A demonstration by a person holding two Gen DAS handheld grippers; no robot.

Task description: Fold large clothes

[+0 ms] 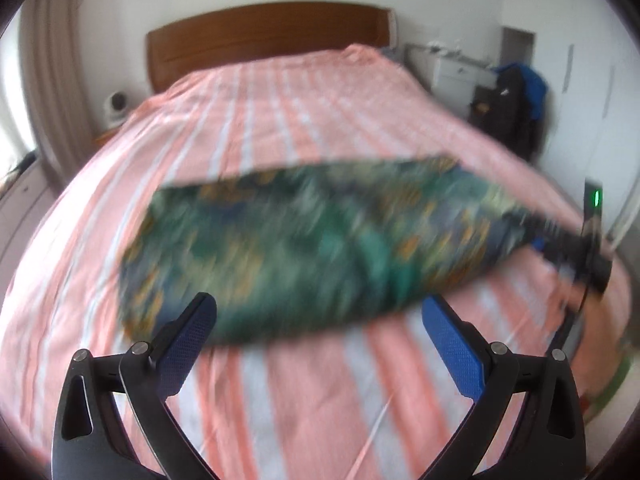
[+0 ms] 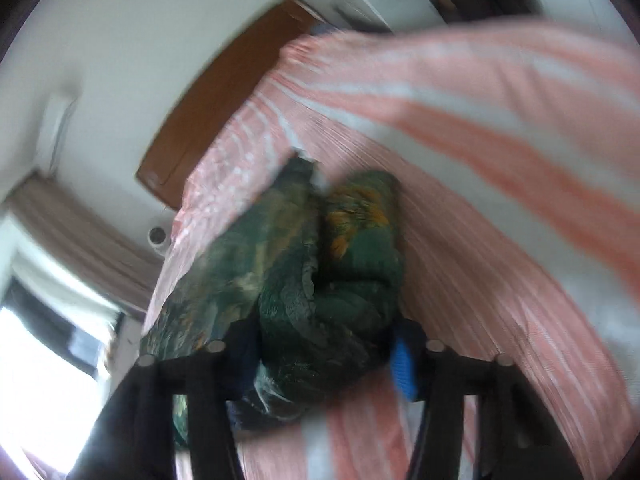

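A green, blue and orange patterned garment (image 1: 320,248) lies folded in a long band across the pink striped bed (image 1: 280,100), blurred by motion. My left gripper (image 1: 318,312) is open and empty, just in front of the garment's near edge. My right gripper (image 1: 576,252) shows at the garment's right end. In the right wrist view my right gripper (image 2: 324,356) is shut on a bunched fold of the garment (image 2: 320,280), held a little above the bed (image 2: 480,240).
A wooden headboard (image 1: 264,36) stands at the far end. A white cabinet (image 1: 460,72) and a dark bag with blue cloth (image 1: 516,96) stand to the right of the bed. A curtain (image 1: 52,60) and a window are on the left.
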